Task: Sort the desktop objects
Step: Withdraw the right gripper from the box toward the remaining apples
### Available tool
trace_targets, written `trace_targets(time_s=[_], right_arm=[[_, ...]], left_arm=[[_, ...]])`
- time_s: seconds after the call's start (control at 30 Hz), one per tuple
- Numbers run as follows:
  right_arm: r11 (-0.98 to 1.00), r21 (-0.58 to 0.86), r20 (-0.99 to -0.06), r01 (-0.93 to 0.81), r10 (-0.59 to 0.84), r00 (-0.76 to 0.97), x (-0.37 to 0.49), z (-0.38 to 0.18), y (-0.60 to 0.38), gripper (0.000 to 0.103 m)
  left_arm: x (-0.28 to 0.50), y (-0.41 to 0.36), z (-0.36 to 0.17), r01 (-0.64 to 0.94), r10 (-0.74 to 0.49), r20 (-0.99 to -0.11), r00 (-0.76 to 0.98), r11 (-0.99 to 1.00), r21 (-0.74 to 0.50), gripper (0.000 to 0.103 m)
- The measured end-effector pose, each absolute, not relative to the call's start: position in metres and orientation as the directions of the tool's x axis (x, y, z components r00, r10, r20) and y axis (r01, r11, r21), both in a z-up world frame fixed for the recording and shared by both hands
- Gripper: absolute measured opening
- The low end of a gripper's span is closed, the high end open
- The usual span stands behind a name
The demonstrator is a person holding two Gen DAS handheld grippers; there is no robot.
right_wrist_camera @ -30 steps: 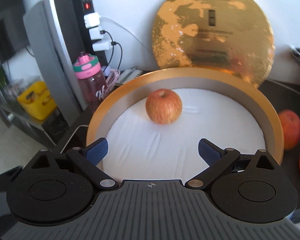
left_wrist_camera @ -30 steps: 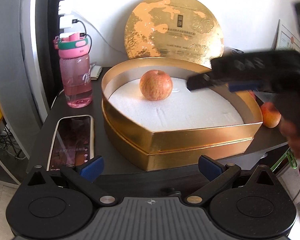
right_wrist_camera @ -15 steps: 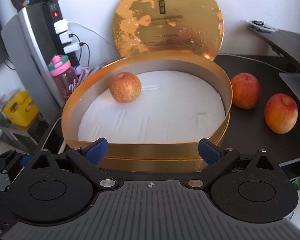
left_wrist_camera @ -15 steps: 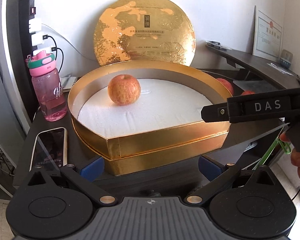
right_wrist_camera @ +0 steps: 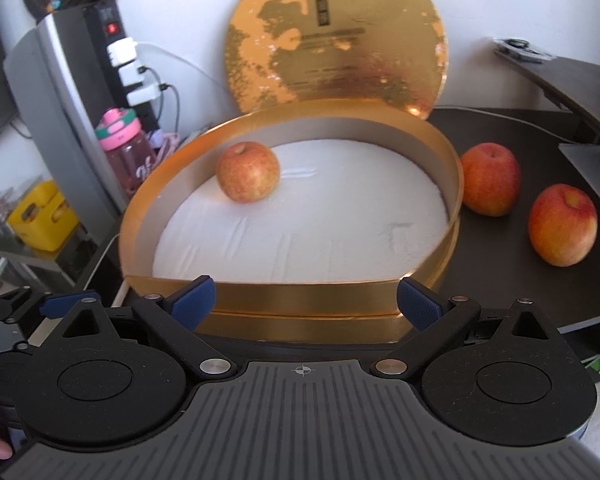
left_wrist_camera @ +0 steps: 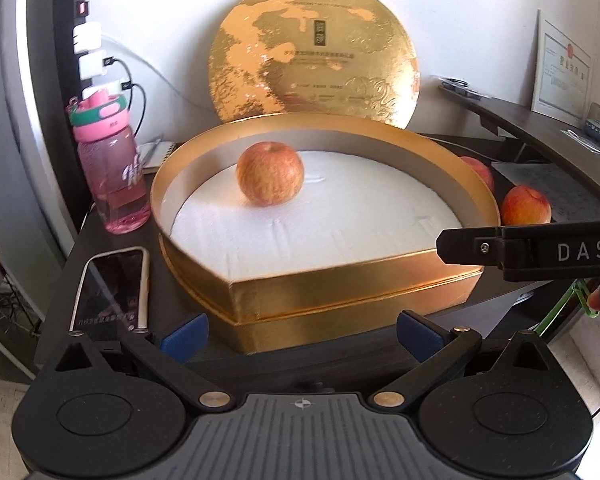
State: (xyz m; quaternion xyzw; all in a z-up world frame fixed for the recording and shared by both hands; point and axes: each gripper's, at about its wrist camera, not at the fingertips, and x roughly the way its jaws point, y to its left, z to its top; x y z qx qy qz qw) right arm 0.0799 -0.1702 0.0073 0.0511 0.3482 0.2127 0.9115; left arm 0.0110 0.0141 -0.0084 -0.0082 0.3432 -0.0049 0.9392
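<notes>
Both empty hand-held grippers (left_wrist_camera: 302, 330) (right_wrist_camera: 305, 300), jaws wide, have withdrawn from the gold heart-shaped box (right_wrist_camera: 300, 304), leaving one red-yellow apple (right_wrist_camera: 248, 177) inside.

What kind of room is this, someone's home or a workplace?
Probably a small office. A framed certificate leans on the wall above dark curved desks, a black power strip with white chargers stands nearby, and a pink plastic water bottle sits beside a phone.
</notes>
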Motion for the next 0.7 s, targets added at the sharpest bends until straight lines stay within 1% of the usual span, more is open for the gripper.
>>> trace_targets(time_s=[0.3, 0.47, 0.7], right_arm=[[0.930, 0.269, -0.620, -0.249, 0.365, 0.694, 0.089, -0.003, -0.211, 0.100], [0.944, 0.279, -0.626, -0.177, 0.318, 0.712, 0.096, -0.009, -0.239, 0.100], [0.961, 0.272, -0.640, -0.049, 0.218, 0.736, 0.109, -0.021, -0.277, 0.100]], left_arm=[[0.027, -0.017, -0.005, 0.105, -0.078, -0.630, 0.773, 0.994, 0.005, 0.102], [0.037, -0.036, -0.007, 0.167, -0.123, -0.639, 0.760, 0.986, 0.009, 0.102], [0.052, -0.051, -0.010, 0.214, -0.167, -0.642, 0.748, 0.977, -0.004, 0.102]])
